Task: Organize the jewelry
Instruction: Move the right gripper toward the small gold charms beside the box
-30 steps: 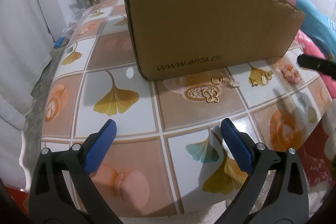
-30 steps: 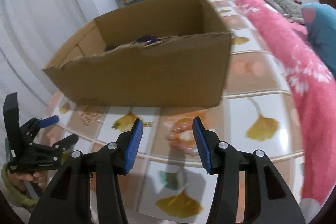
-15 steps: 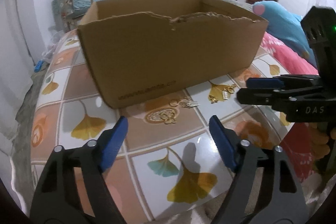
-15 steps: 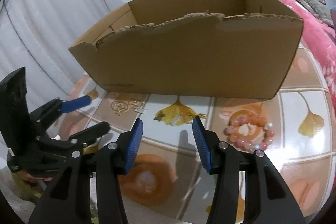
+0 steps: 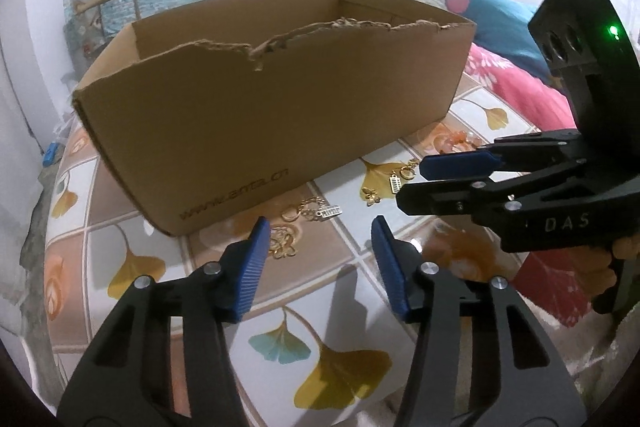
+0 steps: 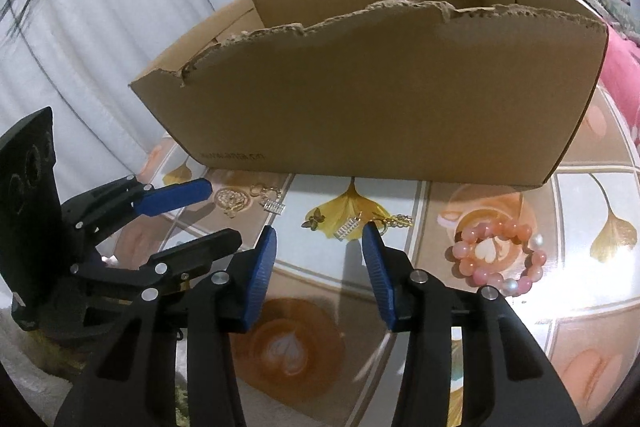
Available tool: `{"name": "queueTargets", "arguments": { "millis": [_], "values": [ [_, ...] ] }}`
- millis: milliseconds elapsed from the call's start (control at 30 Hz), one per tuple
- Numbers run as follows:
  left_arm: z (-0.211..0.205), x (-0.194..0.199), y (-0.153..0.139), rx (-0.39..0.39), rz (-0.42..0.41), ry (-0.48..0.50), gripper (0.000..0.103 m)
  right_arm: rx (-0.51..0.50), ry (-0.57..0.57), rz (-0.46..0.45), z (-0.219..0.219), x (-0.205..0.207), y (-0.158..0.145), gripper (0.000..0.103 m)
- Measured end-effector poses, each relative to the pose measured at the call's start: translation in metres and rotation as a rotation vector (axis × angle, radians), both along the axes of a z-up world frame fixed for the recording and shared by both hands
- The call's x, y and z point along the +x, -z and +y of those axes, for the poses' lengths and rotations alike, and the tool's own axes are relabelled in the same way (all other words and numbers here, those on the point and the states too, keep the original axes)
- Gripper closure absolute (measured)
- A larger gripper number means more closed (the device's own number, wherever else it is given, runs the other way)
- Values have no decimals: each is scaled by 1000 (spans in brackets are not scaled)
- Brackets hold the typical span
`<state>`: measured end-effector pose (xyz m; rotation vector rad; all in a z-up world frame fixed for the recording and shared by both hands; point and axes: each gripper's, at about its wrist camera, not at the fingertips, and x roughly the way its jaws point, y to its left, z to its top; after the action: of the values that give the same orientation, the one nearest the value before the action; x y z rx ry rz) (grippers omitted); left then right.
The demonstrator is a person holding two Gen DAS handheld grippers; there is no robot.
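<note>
Two handheld grippers hover low over a table [image 5: 132, 243] covered in a ginkgo-leaf pattern, both aimed at small jewelry lying in front of a cardboard box [image 5: 280, 115].

From its own camera, the left gripper [image 5: 318, 259] has its blue pads parted, with nothing between them. Its jaws have just been closing from a wide spread to roughly half that gap, and a second ago it sat farther back from the box. Just past its tips, at 11 o'clock, lies a gold pendant [image 5: 282, 247]. A gold chain with a small rectangular charm [image 5: 316, 213] lies at 12 o'clock, touching the table beside the box wall.

The right gripper [image 6: 320, 253] is also unclenched and empty, its jaws having narrowed slightly. Straight ahead at 12 o'clock sit a gold ladder-shaped charm [image 6: 348, 229] and a small butterfly charm [image 6: 313, 219]. A pink bead bracelet [image 6: 500, 255] lies at 3 o'clock, well apart from the pads.

Nothing is gripped yet and every visible piece is outside the box. The narrowing jaws suggest each gripper is sizing itself for a small pick, likely the pendant on the left and the ladder charm on the right.
</note>
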<state>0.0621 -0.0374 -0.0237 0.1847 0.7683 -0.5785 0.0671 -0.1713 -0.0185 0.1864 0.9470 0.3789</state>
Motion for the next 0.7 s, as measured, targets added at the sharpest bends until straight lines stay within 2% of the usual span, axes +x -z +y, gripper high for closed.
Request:
{"name": "queueTargets", "arguments": {
  "millis": [333,400,700],
  "values": [
    [-1,9,0,-12,34,57,73,34,21,39,1,7,2,72],
    [-3,13,0,-4,44,86,80,40,28,48,0,7,3,75],
    [-19,26,3,79,38,217,84,72,63,74,-11,8,9,76]
  ]
}}
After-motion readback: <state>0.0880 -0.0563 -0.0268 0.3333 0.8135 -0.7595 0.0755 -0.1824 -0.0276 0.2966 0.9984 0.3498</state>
